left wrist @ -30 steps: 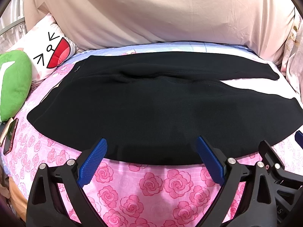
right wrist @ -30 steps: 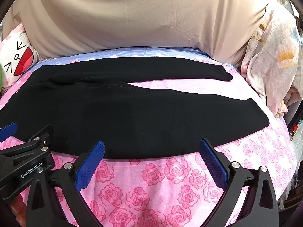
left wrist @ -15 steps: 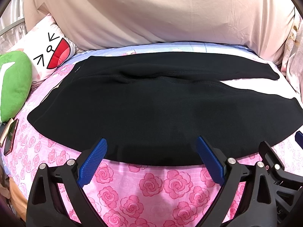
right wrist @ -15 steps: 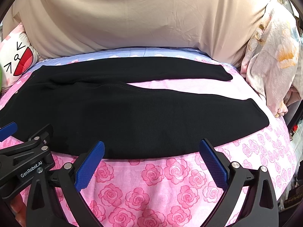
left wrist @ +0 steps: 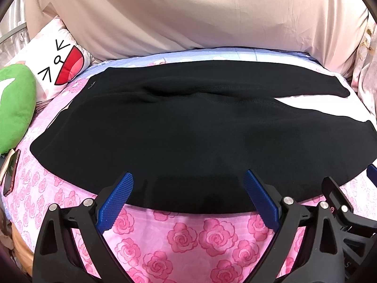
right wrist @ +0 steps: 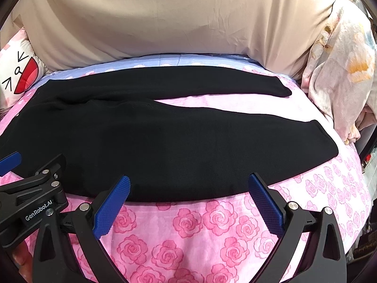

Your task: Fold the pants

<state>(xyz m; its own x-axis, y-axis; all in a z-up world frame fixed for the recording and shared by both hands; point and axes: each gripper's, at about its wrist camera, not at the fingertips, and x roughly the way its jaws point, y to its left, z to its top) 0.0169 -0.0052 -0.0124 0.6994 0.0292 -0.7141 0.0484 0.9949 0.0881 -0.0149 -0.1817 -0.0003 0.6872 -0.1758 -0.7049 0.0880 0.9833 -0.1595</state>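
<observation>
Black pants (left wrist: 179, 132) lie flat across the pink rose-print bed (left wrist: 188, 238), waist to the left, both legs spread apart to the right. They also show in the right wrist view (right wrist: 165, 141), leg ends at the right. My left gripper (left wrist: 188, 179) is open and empty, its blue pads at the pants' near edge. My right gripper (right wrist: 188, 181) is open and empty, just over the near edge of the front leg. The left gripper's body shows in the right wrist view (right wrist: 30, 195) at the left.
A beige cover (left wrist: 188, 16) rises behind the bed. A cartoon-face pillow (left wrist: 56, 63) and a green plush (left wrist: 14, 103) sit at the left, with a phone (left wrist: 10, 172) by the bed's edge. Floral bedding (right wrist: 339, 70) is piled at the right.
</observation>
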